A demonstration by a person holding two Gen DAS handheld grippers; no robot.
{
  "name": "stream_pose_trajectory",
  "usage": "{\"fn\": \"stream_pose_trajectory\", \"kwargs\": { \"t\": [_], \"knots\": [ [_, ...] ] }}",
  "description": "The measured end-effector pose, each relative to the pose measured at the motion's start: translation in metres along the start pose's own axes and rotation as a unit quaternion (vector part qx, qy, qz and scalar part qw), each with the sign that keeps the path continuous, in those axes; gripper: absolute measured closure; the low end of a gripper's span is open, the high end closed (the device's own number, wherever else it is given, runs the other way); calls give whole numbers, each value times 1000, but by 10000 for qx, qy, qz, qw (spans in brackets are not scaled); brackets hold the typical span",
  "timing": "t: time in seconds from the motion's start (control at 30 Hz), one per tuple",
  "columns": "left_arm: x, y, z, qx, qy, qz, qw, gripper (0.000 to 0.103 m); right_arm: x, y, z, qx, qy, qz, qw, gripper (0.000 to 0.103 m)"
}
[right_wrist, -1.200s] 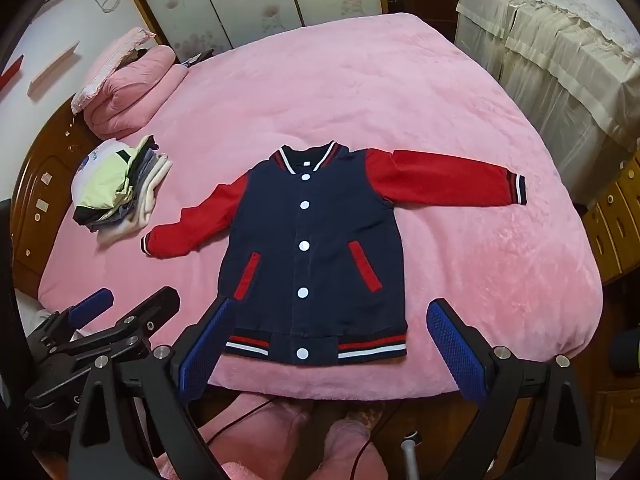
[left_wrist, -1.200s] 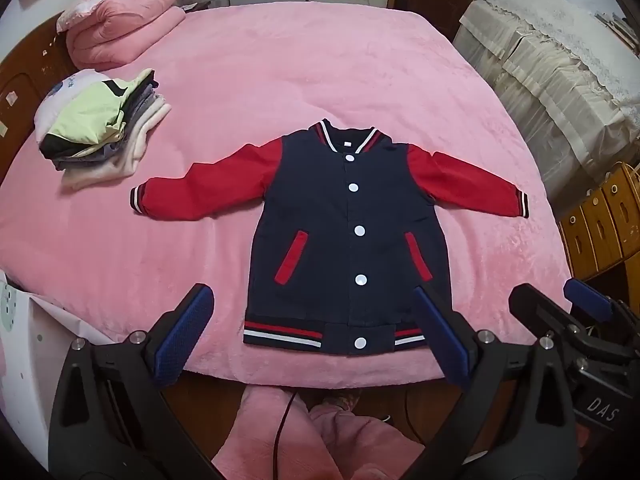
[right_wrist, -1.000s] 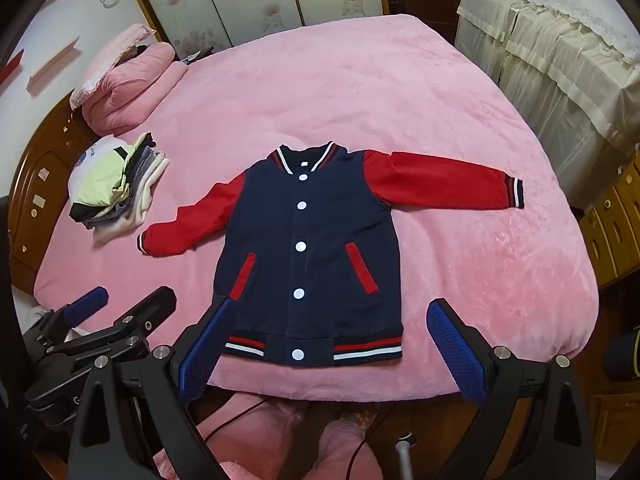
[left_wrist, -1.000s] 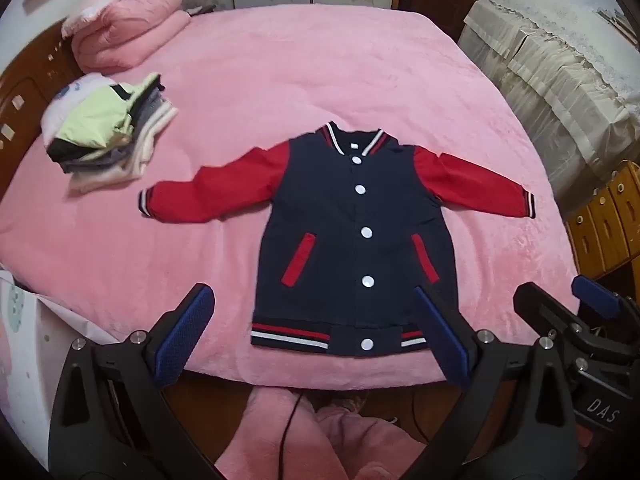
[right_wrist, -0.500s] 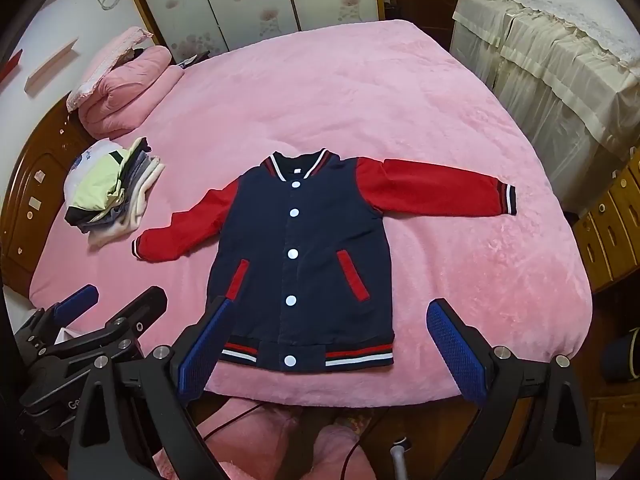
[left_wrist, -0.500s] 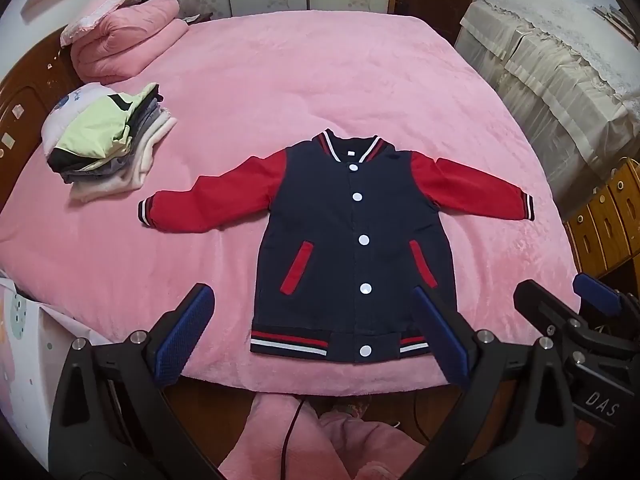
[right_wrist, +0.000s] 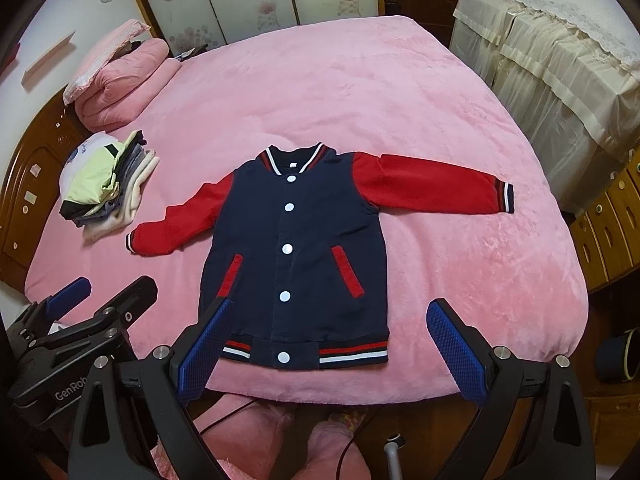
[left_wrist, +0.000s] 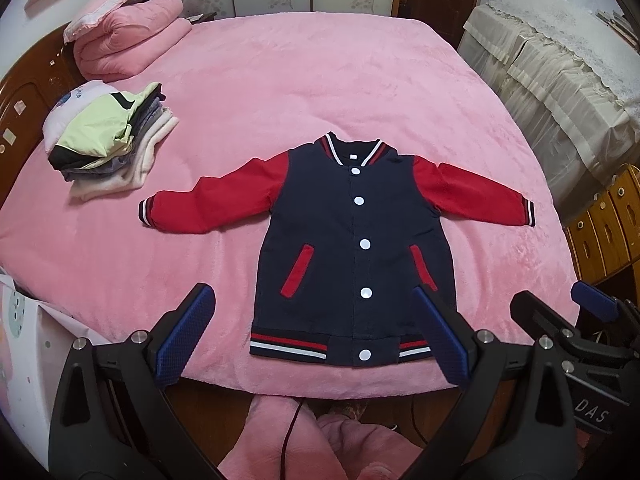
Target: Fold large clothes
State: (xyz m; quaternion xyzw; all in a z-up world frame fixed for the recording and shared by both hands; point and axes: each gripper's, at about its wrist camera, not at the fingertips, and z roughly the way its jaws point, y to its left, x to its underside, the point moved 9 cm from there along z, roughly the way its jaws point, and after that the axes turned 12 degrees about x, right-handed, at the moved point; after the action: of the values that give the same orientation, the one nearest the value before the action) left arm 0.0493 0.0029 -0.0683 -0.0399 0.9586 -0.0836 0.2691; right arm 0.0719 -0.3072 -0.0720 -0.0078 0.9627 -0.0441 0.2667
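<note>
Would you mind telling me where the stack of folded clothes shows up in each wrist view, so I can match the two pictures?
Left wrist view: the stack of folded clothes lies upper left on the pink bed, beyond the jacket's sleeve cuff.
Right wrist view: the stack sits at the left edge, mid-height, again past that cuff.
Shared landmark: the rolled pink quilt lies just behind the stack in both.

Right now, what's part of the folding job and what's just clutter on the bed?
In play:
jacket, spread flat and buttoned
left gripper, open, empty
right gripper, open, empty

Lying about:
stack of folded clothes, beside the jacket's sleeve
rolled pink quilt
pink bed cover
</note>
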Motion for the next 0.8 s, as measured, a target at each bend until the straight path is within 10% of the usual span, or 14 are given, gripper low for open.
{"fn": "stream_pose_trajectory", "kwargs": {
  "t": [0.8],
  "knots": [
    [8, 3, -3, -72, -22, -30, 10000, 7, 3, 7, -1, -25, 24, -61, 10000, 5]
  ]
}}
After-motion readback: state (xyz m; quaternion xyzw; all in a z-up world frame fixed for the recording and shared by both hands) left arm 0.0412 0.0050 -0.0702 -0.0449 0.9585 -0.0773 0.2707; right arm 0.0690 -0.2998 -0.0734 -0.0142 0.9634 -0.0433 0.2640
